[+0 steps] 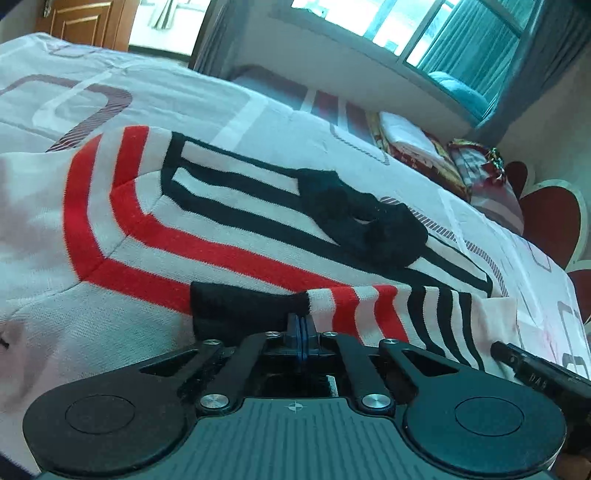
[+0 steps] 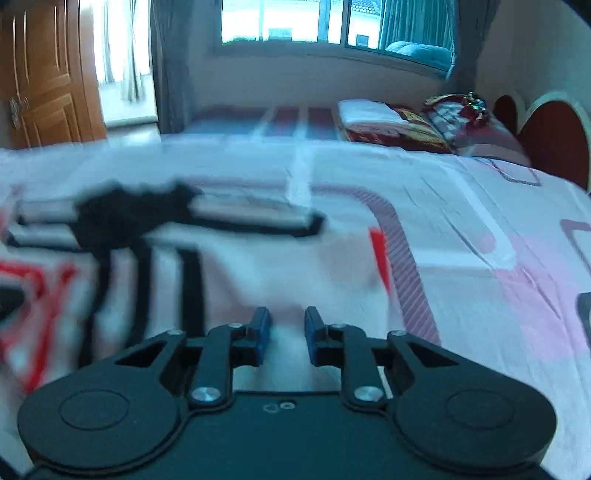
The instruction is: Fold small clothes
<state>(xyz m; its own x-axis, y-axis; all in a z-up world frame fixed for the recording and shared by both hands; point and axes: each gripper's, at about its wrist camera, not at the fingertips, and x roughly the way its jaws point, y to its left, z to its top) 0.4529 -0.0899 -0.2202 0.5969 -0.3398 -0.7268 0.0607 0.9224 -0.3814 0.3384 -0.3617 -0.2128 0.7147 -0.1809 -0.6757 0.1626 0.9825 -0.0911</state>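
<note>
Open bedspread [image 2: 461, 229] is seen right of the sweater [image 1: 221, 229]; pillows [image 2: 424, 125] crowd the headboard [image 2: 546, 136].

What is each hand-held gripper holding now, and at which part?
The left hand-held gripper is shut on the sweater, pinching the sleeve where the black cuff meets the stripes. The right hand-held gripper is open and holds nothing.

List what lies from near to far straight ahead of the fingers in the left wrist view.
Left gripper shut on the sleeve cuff → striped sweater → black collar → bedsheet → window.
</note>
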